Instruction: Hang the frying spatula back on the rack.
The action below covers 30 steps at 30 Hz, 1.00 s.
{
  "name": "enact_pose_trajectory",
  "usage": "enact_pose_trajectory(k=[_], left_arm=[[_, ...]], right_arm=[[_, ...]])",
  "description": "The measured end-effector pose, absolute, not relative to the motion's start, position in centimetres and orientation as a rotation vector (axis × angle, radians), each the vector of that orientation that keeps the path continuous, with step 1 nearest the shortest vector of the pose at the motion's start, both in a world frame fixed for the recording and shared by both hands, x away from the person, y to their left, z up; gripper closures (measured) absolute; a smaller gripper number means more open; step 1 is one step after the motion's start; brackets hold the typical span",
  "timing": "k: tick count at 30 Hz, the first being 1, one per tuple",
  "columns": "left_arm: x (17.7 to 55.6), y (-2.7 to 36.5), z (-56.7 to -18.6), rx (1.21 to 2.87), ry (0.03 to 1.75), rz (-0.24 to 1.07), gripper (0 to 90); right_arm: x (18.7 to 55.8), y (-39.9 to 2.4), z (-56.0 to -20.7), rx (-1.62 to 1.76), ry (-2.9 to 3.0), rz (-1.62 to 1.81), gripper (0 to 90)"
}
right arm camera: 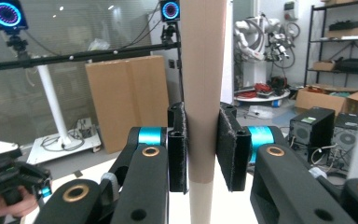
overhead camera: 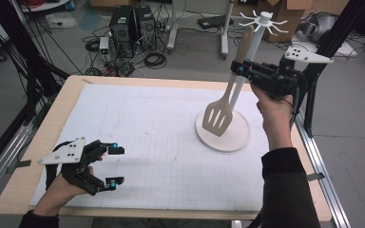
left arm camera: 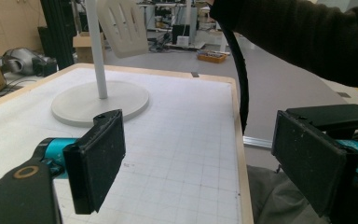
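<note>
Hanging the slotted spatula (overhead camera: 220, 115) on the white rack (overhead camera: 264, 19) looks like the step in hand. The right tongs (overhead camera: 239, 69) are clamping the spatula's pale wooden handle partway up, and in the right gripper view the two black pads are pressing on that handle (right arm camera: 204, 93) from either side. The spatula is hanging in the air, blade down, close beside the rack's white pole, with the blade hovering above the round base (overhead camera: 240, 135) near the far right of the tabletop (overhead camera: 38, 142). The handle's tip is reaching up towards the ring of hooks at the pole's top but is sitting below them, so I judge the hanging as not yet done.

The left tongs (overhead camera: 115, 166) are resting low near the front left corner, jaws standing wide apart with nothing between them, as the left gripper view is also showing (left arm camera: 200, 163).

The next move is calling for lifting the handle's end up to hook height and guiding it onto one arm; whether the handle has a hole for that I cannot tell. Knocking the thin pole is the risk.
</note>
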<state>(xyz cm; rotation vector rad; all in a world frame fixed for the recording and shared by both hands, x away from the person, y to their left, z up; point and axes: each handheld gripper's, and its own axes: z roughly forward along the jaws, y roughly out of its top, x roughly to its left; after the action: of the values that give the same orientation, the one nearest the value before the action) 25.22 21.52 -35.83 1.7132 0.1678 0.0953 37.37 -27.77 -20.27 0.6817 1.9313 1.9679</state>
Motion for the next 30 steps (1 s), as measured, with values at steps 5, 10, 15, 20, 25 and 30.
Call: enact_pose_trajectory(k=[5,10,15,20,25,30], left_arm=[[25.2,21.5,-35.8,1.715,0.169,0.094,17.8],[25.2,21.5,-35.9,1.718,0.167,0.091,17.8],[25.2,21.5,-35.9,1.719,0.168,0.088,17.9],[25.2,21.5,-35.9,1.720,0.166,0.089,18.0],[25.1,21.5,-35.9,1.715,0.165,0.088,18.1],[25.1,21.6,-35.9,1.712,0.168,0.086,18.1]], right_arm=[[37.7,-28.1,-20.4,0.716,1.913,1.982,75.8],[38.0,-28.3,-20.6,0.737,1.908,1.984,75.8],[38.3,-28.5,-20.8,0.763,1.896,1.985,75.8],[38.5,-28.6,-20.9,0.791,1.898,1.951,75.8],[38.7,-28.6,-21.1,0.801,1.891,1.934,75.7],[38.7,-28.4,-21.3,0.816,1.899,1.898,75.2]])
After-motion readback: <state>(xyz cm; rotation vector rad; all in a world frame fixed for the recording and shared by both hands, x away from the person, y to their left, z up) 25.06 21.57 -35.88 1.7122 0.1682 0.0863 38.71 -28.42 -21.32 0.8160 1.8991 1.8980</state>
